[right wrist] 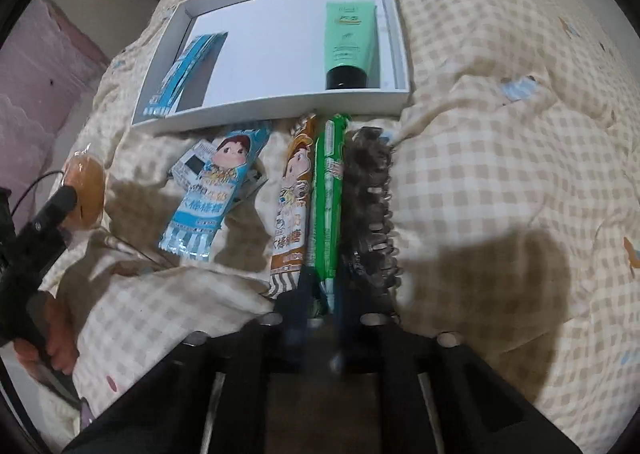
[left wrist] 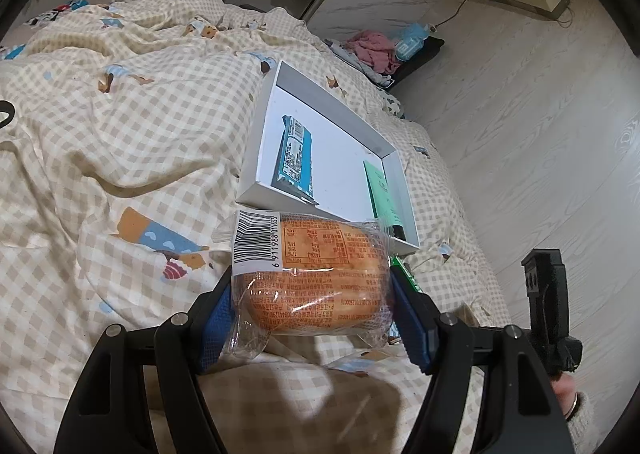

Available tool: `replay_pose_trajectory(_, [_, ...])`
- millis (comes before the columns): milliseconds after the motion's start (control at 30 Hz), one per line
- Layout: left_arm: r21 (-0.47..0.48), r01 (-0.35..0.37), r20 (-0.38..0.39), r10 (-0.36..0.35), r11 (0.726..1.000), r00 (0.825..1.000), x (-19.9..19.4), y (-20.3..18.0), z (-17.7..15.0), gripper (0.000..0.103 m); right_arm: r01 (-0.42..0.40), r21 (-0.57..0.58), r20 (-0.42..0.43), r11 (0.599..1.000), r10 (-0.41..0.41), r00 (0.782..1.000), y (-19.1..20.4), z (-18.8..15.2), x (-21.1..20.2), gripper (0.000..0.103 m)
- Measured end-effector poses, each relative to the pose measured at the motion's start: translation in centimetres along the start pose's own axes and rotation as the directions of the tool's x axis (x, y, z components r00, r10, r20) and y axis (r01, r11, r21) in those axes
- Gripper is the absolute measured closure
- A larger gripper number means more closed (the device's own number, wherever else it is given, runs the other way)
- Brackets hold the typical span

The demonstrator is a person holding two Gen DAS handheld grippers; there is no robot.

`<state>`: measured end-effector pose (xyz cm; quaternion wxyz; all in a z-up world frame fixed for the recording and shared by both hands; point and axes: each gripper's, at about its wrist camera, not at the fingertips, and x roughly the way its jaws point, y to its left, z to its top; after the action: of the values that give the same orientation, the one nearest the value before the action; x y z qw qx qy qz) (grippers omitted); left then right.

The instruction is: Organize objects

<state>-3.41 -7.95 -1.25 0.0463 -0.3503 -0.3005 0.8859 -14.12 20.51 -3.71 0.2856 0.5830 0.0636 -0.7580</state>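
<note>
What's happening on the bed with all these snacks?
A person is sorting items into a white box on the bed, using two handheld grippers. The left gripper holds a wrapped bun. The right gripper has closed its fingers on the end of a green packet. A blue packet and green tube already lie in the box.

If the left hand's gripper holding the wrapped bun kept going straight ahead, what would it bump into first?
Probably the near wall of the shallow white cardboard box, right beyond the clear-wrapped orange bun in the left gripper. Depth is unclear.
</note>
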Motion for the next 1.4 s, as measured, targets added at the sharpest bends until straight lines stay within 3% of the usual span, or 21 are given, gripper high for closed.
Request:
replay_pose_trajectory(133, [0.001, 0.000, 0.001, 0.000, 1.000, 1.000, 0.0, 0.0, 0.0, 0.028, -0.024, 0.019, 0.063, 1.000, 0.023, 0.998, -0.6, 0.4, -1.8, 0.099])
replay_pose_trajectory(300, [0.007, -0.005, -0.002, 0.005, 1.000, 1.000, 0.0, -0.2, -0.1, 0.028, -0.124, 0.135, 0.157, 0.983, 0.102, 0.982, -3.8, 1.1, -5.7, 0.100])
replay_pose_trajectory(400, [0.008, -0.007, -0.003, 0.007, 1.000, 1.000, 0.1, -0.2, 0.0, 0.028, -0.098, 0.174, 0.228, 0.980, 0.057, 0.972, -5.7, 0.9, -8.5, 0.100])
replay_pose_trajectory(467, [0.010, -0.008, -0.004, 0.008, 1.000, 1.000, 0.1, -0.2, 0.0, 0.028, -0.017, 0.180, 0.290, 0.984, -0.037, 0.956, -6.4, 0.5, -10.7, 0.100])
replay_pose_trajectory(500, [0.011, -0.009, -0.005, 0.009, 1.000, 1.000, 0.1, -0.2, -0.1, 0.028, 0.056, 0.164, 0.299, 0.985, -0.104, 0.948, -6.5, 0.4, -11.5, 0.100])
replay_pose_trajectory(567, [0.013, -0.011, -0.005, 0.011, 1.000, 1.000, 0.1, -0.3, -0.1, 0.028, 0.271, 0.086, 0.307, 0.959, -0.285, 0.908, -5.7, 0.0, -12.2, 0.100])
replay_pose_trajectory(600, [0.014, -0.011, -0.006, 0.011, 1.000, 1.000, 0.1, -0.3, -0.1, 0.028, 0.332, 0.038, 0.296, 0.942, -0.328, 0.897, -5.2, -0.2, -11.9, 0.099])
replay_pose_trajectory(633, [0.015, -0.012, -0.007, 0.012, 1.000, 1.000, 0.1, -0.3, -0.1, 0.028, 0.354, -0.009, 0.263, 0.935, -0.340, 0.903, -4.8, -0.4, -11.3, 0.099])
replay_pose_trajectory(700, [0.015, -0.012, -0.011, 0.013, 1.000, 1.000, 0.2, -0.4, -0.2, 0.028, 0.300, -0.074, 0.164, 0.951, -0.285, 0.944, -4.3, -0.7, -9.4, 0.098])
replay_pose_trajectory(733, [0.015, -0.013, -0.013, 0.013, 1.000, 1.000, 0.2, -0.4, -0.2, 0.028, 0.263, -0.096, 0.127, 0.960, -0.250, 0.960, -4.1, -0.8, -8.7, 0.093])
replay_pose_trajectory(800, [0.013, -0.012, -0.014, 0.012, 1.000, 1.000, 0.2, -0.3, -0.2, 0.028, 0.207, -0.118, 0.112, 0.971, -0.194, 0.974, -3.9, -0.9, -8.0, 0.089])
replay_pose_trajectory(867, [0.010, -0.011, -0.017, 0.011, 1.000, 1.000, 0.3, -0.2, -0.2, 0.028, 0.152, -0.093, 0.128, 0.984, -0.140, 0.982, -4.0, -0.7, -8.1, 0.067])
replay_pose_trajectory(900, [0.008, -0.011, -0.018, 0.011, 1.000, 1.000, 0.3, -0.3, -0.2, 0.028, 0.122, -0.056, 0.137, 0.991, -0.114, 0.984, -4.4, -0.3, -8.3, 0.039])
replay_pose_trajectory(933, [0.008, -0.011, -0.020, 0.011, 1.000, 1.000, 0.4, -0.3, -0.2, 0.028, 0.099, -0.014, 0.160, 0.995, -0.095, 0.983, -4.8, 0.0, -8.6, 0.028])
replay_pose_trajectory(1033, [0.007, -0.011, -0.022, 0.011, 1.000, 1.000, 0.4, -0.2, -0.2, 0.028, 0.018, 0.063, 0.183, 0.998, -0.029, 0.983, -5.8, 0.8, -8.9, 0.028])
replay_pose_trajectory(1167, [0.009, -0.011, -0.025, 0.012, 1.000, 1.000, 0.4, -0.2, -0.3, 0.028, 0.032, 0.278, 0.134, 0.960, -0.072, 0.988, -8.8, 2.7, -7.7, 0.031])
replay_pose_trajectory(1233, [0.007, -0.010, -0.024, 0.010, 1.000, 1.000, 0.4, -0.2, -0.3, 0.028, 0.038, 0.356, 0.094, 0.934, -0.076, 0.993, -10.4, 3.3, -6.6, 0.045])
replay_pose_trajectory(1367, [0.005, -0.011, -0.029, 0.011, 1.000, 1.000, 0.6, -0.2, -0.3, 0.028, -0.007, 0.515, 0.034, 0.857, -0.012, 0.999, -13.4, 3.9, -3.6, 0.052])
replay_pose_trajectory(1400, [0.005, -0.011, -0.029, 0.011, 1.000, 1.000, 0.6, -0.3, -0.3, 0.028, -0.003, 0.533, 0.029, 0.846, -0.014, 0.999, -13.8, 3.9, -3.0, 0.065])
